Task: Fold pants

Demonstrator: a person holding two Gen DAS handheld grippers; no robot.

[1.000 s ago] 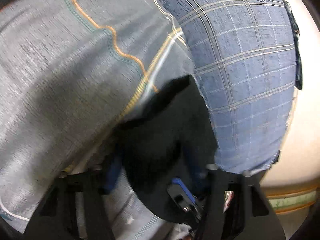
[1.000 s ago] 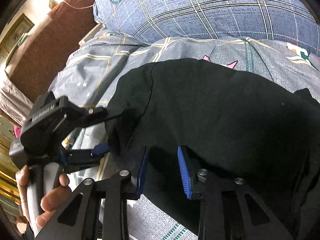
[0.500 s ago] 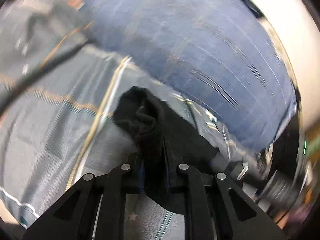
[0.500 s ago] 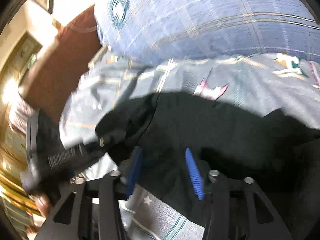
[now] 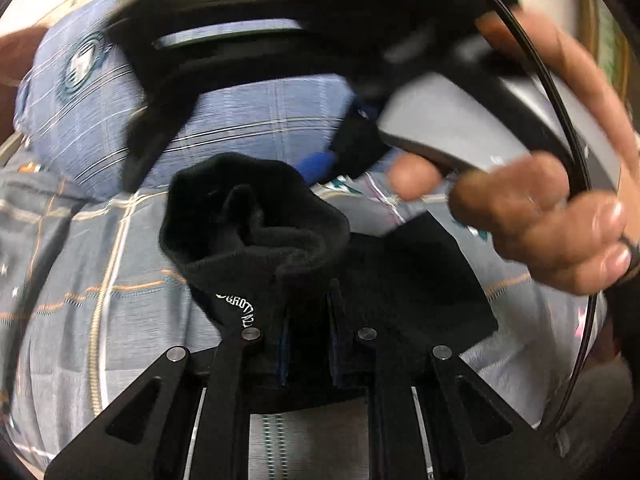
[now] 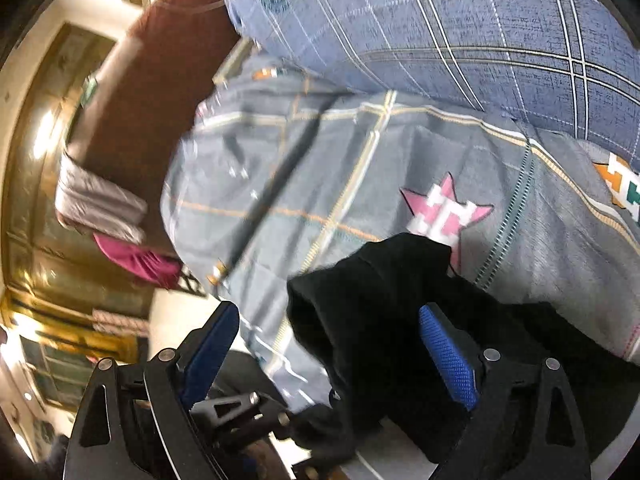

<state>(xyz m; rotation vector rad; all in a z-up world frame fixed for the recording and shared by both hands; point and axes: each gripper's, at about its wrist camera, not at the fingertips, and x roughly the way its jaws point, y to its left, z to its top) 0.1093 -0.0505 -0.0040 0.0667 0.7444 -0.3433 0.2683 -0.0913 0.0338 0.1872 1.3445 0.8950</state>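
Note:
The black pants (image 5: 256,236) lie partly on the grey patterned bed cover (image 5: 100,280). My left gripper (image 5: 306,320) is shut on a bunched edge of them with small white lettering and holds it raised. In the right wrist view the pants (image 6: 380,312) hang as a lifted fold between the blue pads (image 6: 448,356), which do not press on the cloth. My right gripper (image 6: 330,350) stands wide, its jaws still opening. The left wrist view shows a hand (image 5: 552,216) holding the right gripper's handle at upper right.
A blue plaid pillow (image 6: 440,20) lies at the head of the bed, against a brown headboard (image 6: 160,80). Grey (image 6: 100,200) and magenta (image 6: 136,260) folded clothes sit beyond the bed's left edge. A pink star (image 6: 444,208) marks the cover.
My left gripper has closed on the pants' edge, rolled, and lifted it off the bed. My right gripper has opened wide, released the cloth and risen.

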